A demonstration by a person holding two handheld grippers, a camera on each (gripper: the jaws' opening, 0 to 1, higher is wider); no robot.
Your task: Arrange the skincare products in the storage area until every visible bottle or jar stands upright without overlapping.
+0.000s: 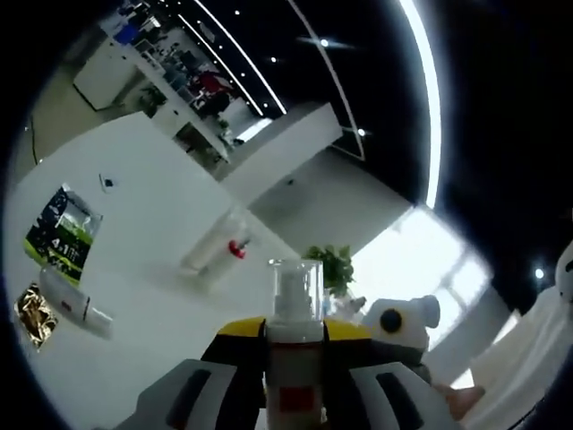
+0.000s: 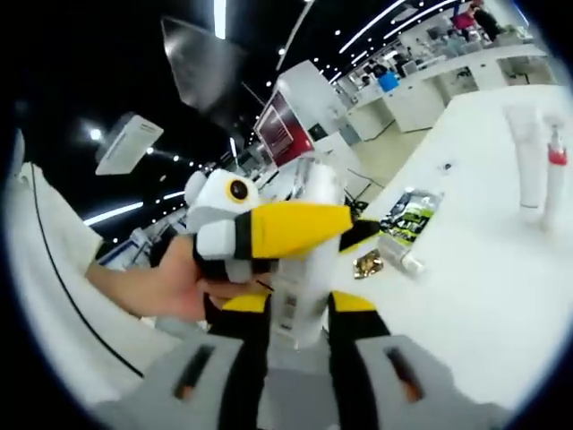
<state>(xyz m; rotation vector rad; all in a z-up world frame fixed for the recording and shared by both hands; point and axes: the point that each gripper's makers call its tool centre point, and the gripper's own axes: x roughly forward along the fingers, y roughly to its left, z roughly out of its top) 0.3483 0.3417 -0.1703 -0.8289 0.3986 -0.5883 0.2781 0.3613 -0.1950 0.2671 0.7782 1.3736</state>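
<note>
We see a smooth, matt white table (image 1: 143,179). The bottle (image 1: 295,349) between our left jaws looks like plastic, with a clear glossy cap over its pump. A second bottle (image 1: 215,246) on the table is translucent, frosted plastic. The tube (image 1: 73,303) beside it is smooth white plastic; near it lie a glossy printed sachet (image 1: 61,235) and a crinkled, shiny gold foil packet (image 1: 36,312).

The pump bottle (image 1: 295,349) runs off the frame's bottom between the jaws; its label print is too blurred to read.
</note>
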